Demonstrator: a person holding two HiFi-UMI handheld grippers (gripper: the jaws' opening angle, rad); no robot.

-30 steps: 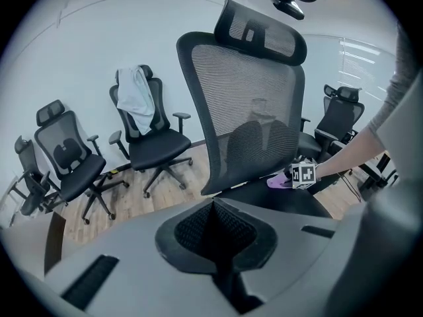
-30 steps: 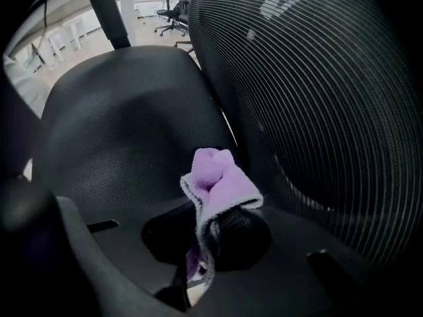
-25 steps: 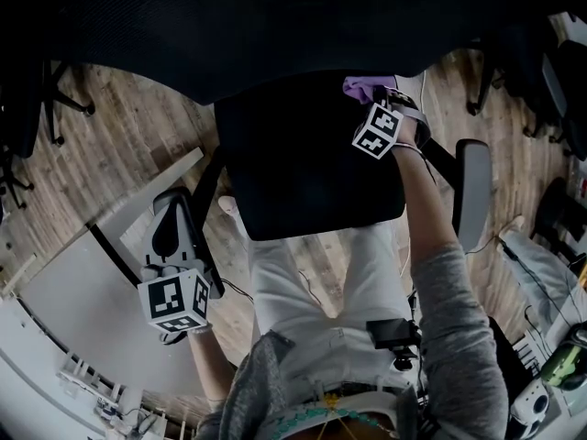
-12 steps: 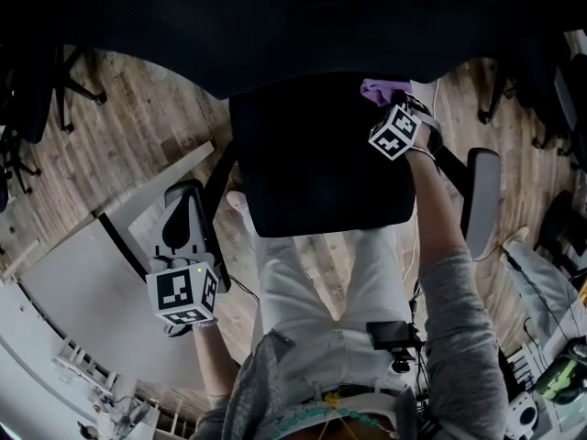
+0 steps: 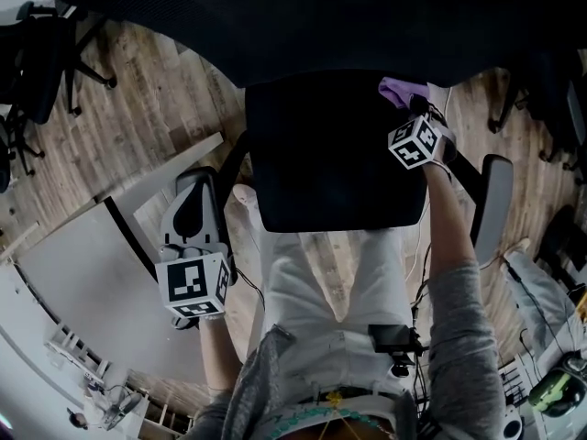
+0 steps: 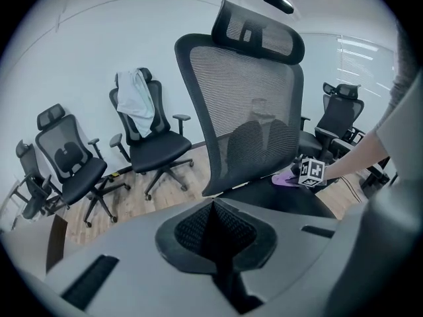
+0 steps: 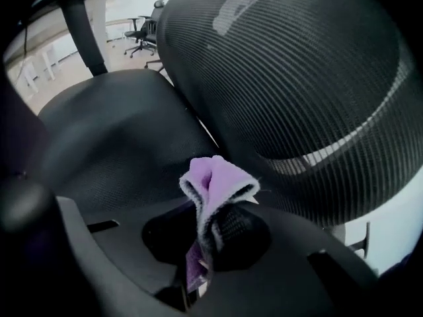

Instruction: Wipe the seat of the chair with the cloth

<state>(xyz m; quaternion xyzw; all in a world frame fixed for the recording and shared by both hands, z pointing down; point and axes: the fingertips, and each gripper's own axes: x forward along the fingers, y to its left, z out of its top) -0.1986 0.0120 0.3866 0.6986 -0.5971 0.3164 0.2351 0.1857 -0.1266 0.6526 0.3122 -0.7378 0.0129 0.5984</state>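
Left gripper was held off to side, jaws pressed together on nothing. Right gripper was pinched on cloth at far right corner of seat, by backrest. Cloth probably best flattened, dragged forward in overlapping strokes. Cloth was seen as lilac, fuzzy, bunched into fold.

- Seat: black woven fabric, matt, finely textured.
- Backrest: open black mesh with a ribbed weave, partly see-through.
- Cloth: lilac pile fabric, fuzzy, with a paler edge.
- Floor: pale wood-grain planks, matt.
- Left gripper: smooth matt grey plastic body; black pads with a fine grid texture.
- Right gripper: dark matt plastic body with similar textured pads.
- Armrest: smooth grey pad with a faint sheen.
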